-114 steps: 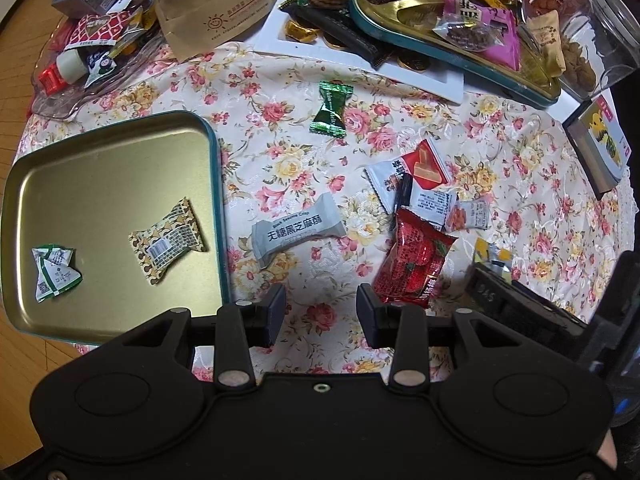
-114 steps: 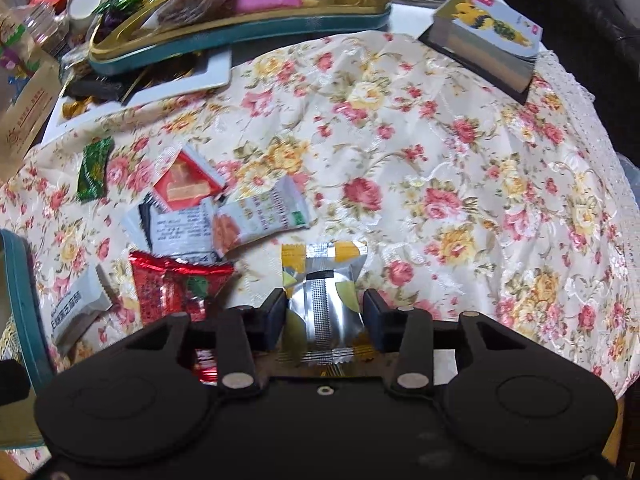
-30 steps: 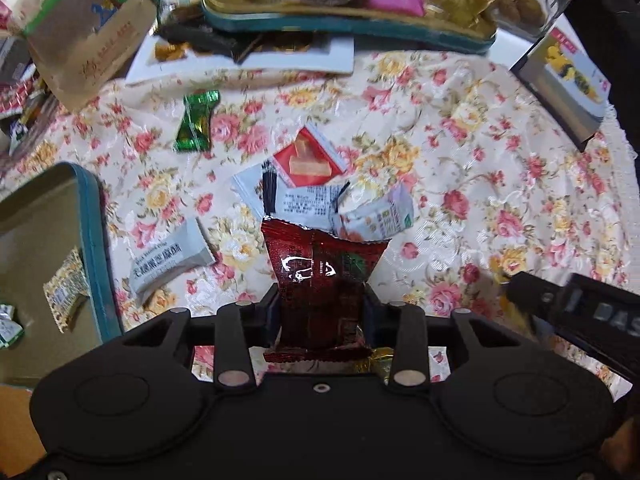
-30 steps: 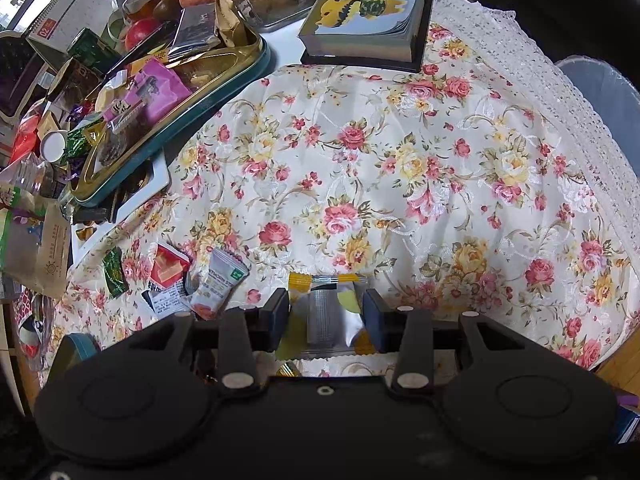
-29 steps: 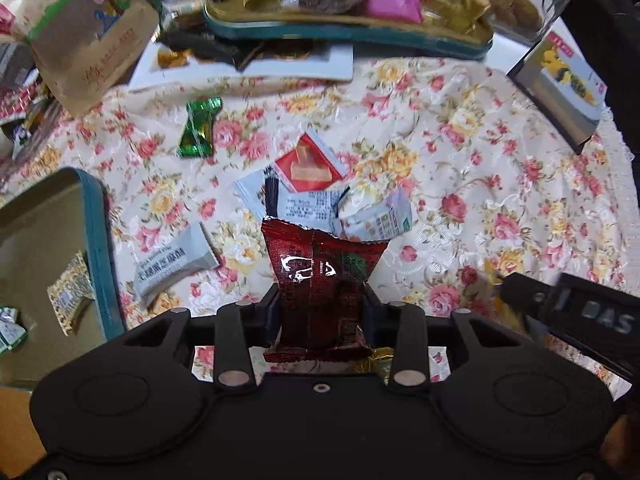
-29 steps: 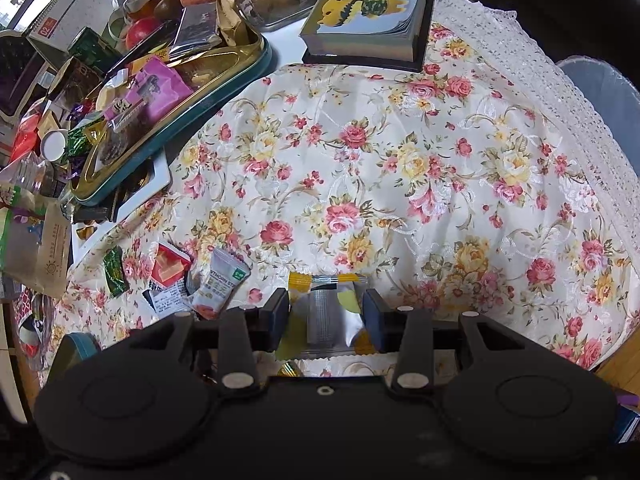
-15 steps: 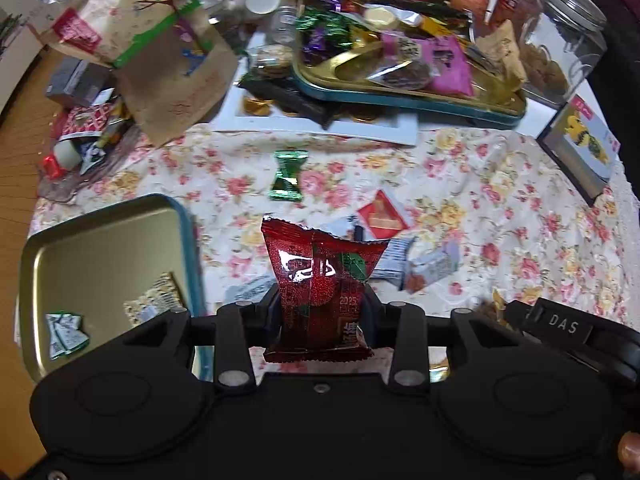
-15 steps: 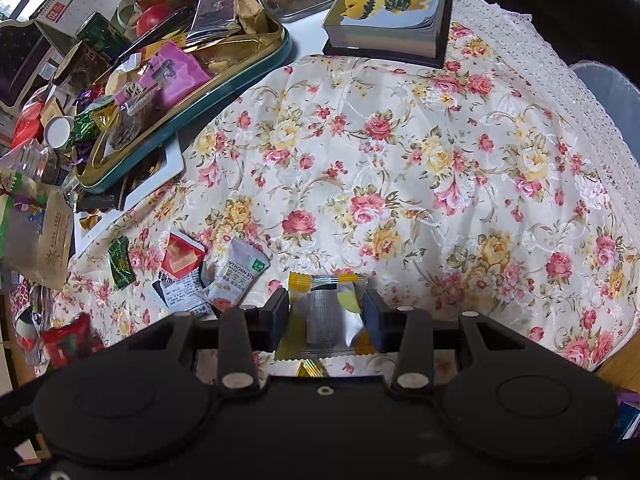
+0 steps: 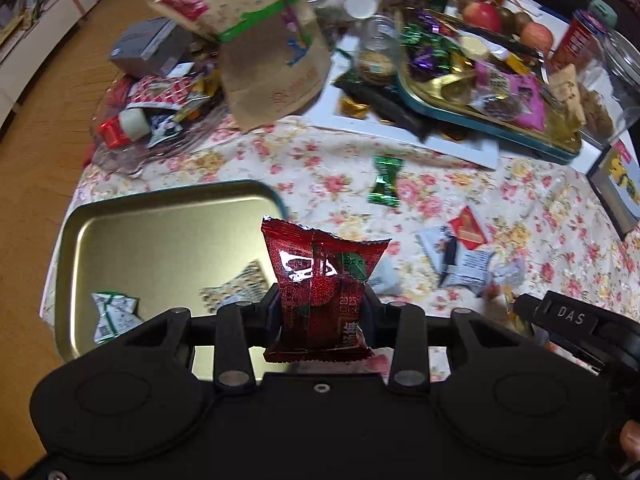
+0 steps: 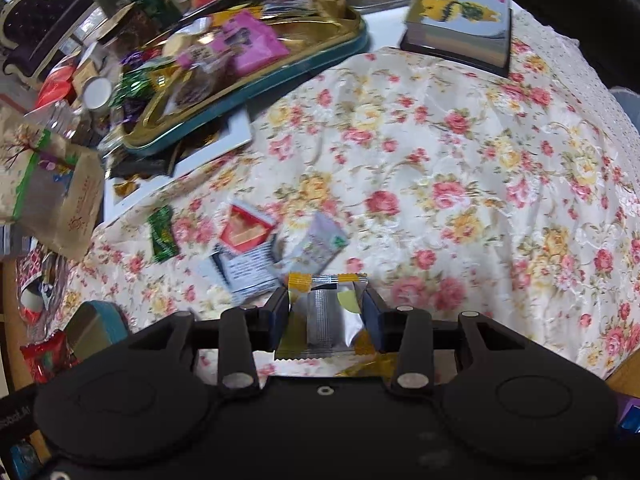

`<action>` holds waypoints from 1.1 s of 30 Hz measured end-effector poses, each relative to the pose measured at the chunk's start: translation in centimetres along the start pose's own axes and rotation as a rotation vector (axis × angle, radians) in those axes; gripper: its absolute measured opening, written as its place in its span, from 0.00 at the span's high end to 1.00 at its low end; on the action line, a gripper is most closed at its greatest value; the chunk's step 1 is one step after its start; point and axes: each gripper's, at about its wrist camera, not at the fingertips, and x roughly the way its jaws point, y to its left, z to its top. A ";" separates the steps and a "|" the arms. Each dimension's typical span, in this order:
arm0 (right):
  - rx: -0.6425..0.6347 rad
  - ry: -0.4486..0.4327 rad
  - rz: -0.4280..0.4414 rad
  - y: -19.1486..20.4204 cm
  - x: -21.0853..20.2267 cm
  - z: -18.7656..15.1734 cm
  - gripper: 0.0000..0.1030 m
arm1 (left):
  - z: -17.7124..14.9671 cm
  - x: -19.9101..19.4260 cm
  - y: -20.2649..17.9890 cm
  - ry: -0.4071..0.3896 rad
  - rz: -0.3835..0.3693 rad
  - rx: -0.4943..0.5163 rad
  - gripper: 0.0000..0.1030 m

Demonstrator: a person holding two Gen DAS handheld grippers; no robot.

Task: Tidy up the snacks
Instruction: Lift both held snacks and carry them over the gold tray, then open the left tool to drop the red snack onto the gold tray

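Snack count on the flowered cloth

Two gold trays with teal rims: one (image 9: 160,208) at 9 o'clock of the left wrist view holds two wrapped snacks, a green-and-white one (image 9: 114,314) and a patterned beige one (image 9: 240,292); the other (image 9: 492,128) at 1 o'clock is heaped with sweets too many to count. Loose on the cloth: one green twist candy (image 9: 385,186) at 12 o'clock, one red-and-orange packet (image 9: 466,232), one white barcode packet (image 9: 466,264) and one pale packet with a green mark (image 10: 324,242), clustered at 3 o'clock. Two snacks are held aloft: one red packet (image 9: 324,292) and one silver-and-yellow packet (image 10: 326,316). One brown paper bag (image 9: 272,56) at 11 o'clock, one boxed book (image 10: 460,24).
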 end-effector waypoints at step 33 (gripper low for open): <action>-0.424 -0.003 0.315 16.7 -1.3 -9.7 0.62 | 0.9 -1.0 18.5 -0.096 0.106 -0.351 0.54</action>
